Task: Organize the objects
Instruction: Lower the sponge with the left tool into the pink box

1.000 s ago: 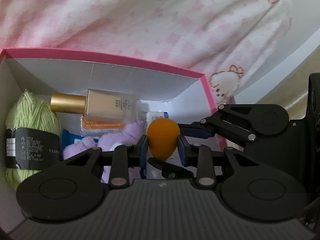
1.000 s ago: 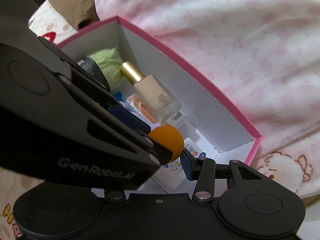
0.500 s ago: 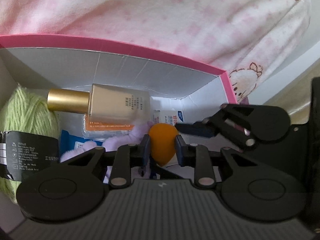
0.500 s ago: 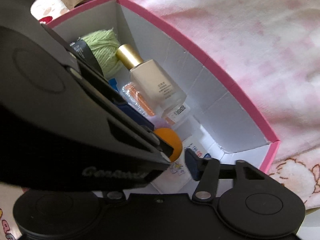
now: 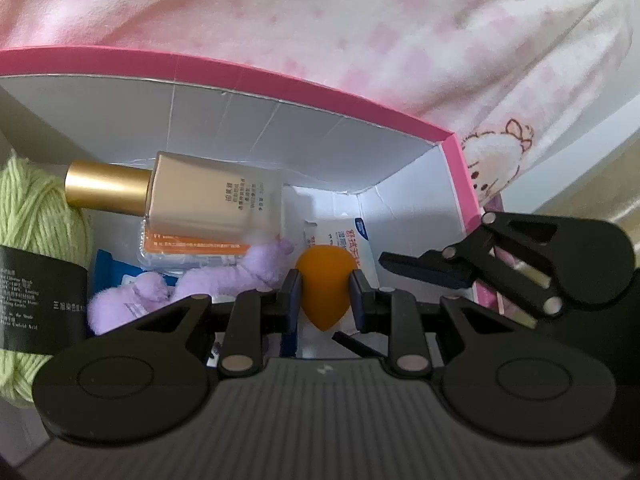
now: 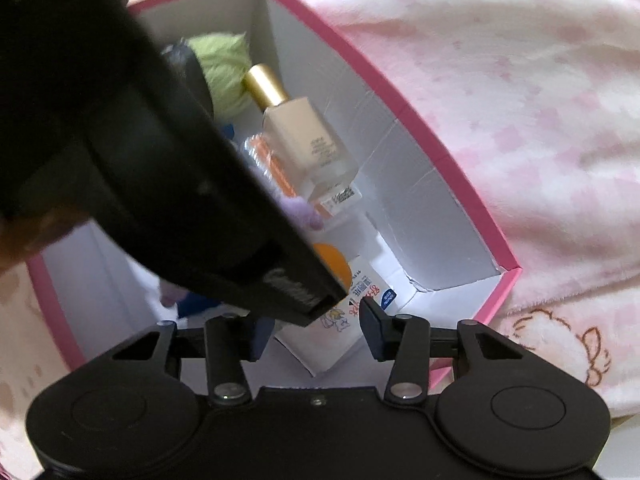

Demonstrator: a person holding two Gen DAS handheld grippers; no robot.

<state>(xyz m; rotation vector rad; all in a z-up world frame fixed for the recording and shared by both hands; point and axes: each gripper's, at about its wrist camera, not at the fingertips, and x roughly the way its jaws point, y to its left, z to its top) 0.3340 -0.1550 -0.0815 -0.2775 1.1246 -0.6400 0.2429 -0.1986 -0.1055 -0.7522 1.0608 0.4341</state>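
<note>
A pink-and-white plush blanket (image 6: 520, 100) with cartoon animal prints covers the surface — on it sits one thing, a pink-rimmed cardboard box (image 6: 400, 108).

We've got a pink-rimmed box (image 5: 280, 76) with white walls, an orange sponge (image 5: 326, 286), lime-green yarn (image 5: 36, 216), a gold-capped beige bottle (image 5: 212, 200), and a pink-checked blanket (image 5: 360, 20).

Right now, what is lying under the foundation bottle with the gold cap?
The foundation bottle lies on a clear packet with an orange label. Whatever sits beneath that packet is covered.
</note>
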